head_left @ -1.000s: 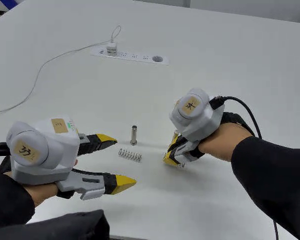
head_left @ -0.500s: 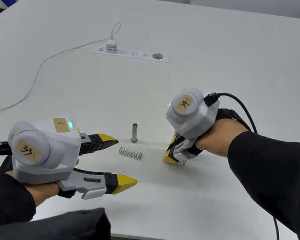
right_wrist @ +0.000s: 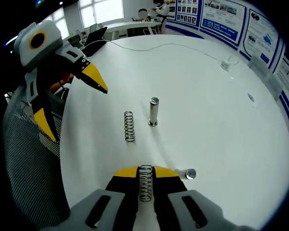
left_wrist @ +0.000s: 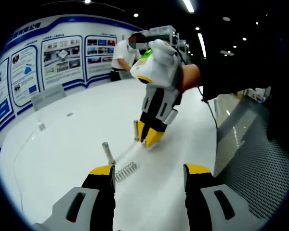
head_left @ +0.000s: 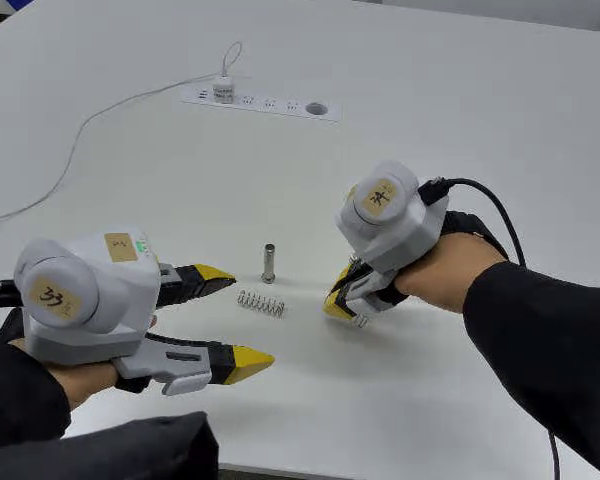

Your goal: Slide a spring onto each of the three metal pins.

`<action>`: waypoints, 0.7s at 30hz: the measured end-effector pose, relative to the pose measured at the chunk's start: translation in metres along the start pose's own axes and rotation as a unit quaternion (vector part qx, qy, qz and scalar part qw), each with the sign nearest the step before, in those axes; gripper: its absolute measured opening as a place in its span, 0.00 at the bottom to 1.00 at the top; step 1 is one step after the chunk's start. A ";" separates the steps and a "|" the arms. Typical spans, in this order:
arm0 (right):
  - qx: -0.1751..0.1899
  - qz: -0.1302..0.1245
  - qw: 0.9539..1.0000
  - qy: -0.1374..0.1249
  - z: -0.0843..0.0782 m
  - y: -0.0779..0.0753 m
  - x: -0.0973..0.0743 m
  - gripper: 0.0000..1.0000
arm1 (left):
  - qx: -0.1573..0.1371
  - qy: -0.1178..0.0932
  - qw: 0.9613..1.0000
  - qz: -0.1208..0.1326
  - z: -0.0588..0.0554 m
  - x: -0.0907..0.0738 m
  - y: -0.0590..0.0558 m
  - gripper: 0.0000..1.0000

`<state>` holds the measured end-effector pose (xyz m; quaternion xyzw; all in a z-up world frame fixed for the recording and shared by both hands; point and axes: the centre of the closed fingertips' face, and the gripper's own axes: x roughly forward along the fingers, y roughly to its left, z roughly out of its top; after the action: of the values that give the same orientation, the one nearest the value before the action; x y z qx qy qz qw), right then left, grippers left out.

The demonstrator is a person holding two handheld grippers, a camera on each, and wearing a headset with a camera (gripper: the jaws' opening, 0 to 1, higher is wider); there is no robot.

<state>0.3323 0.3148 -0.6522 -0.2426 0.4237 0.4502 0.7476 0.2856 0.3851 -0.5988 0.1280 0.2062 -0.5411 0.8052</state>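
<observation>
Your right claw (right_wrist: 144,173) is clenched on a spring (right_wrist: 145,185); in the right gripper view that spring runs straight up the frame between the jaws, along their length. The coming move turns on the short pin (right_wrist: 185,173) just right of the yellow tips at the bottom centre. It sits just beside the spring rather than in line with it, and I cannot tell whether it stands or lies on its side, so judge that before you try to thread it. The upright pin (right_wrist: 153,111) stands farther up the middle of the same frame, bare. The loose spring (right_wrist: 129,126) lies on the table just to its left, long axis running up and down the frame, near the pin but apart from it. Your left claw (left_wrist: 149,171) is released, jaws wide. In the left gripper view the loose spring lies slantwise just right of the left-hand jaw's tip, low in the frame, so that hand looks the nearer one to it. The head view adds both claws at once, with the upright pin and loose spring between them on the table (head_left: 460,120), and a power strip (head_left: 260,103) at the upper centre, well apart from the work
</observation>
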 end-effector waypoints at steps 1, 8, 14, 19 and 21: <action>0.002 -0.001 1.000 -0.006 0.001 0.001 -0.002 0.12 | 0.000 -0.001 1.000 0.000 0.000 0.000 0.000 0.59; 0.029 0.000 0.998 -0.061 0.018 0.007 -0.017 0.12 | -0.002 -0.006 1.000 0.000 0.003 -0.001 0.001 0.59; 0.054 0.003 0.991 -0.120 0.041 0.012 -0.034 0.12 | -0.013 -0.017 1.000 -0.003 0.010 -0.002 0.003 0.58; 0.073 0.018 0.982 -0.173 0.058 0.021 -0.049 0.12 | -0.035 -0.036 0.999 -0.011 0.021 -0.002 0.002 0.57; 0.080 0.026 0.978 -0.193 0.066 0.026 -0.055 0.12 | -0.040 -0.045 0.998 -0.013 0.028 -0.002 0.001 0.56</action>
<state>0.3241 0.3503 -0.5702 -0.0795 0.3121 0.4729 0.8201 0.2916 0.3750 -0.5730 0.0686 0.1923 -0.5483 0.8110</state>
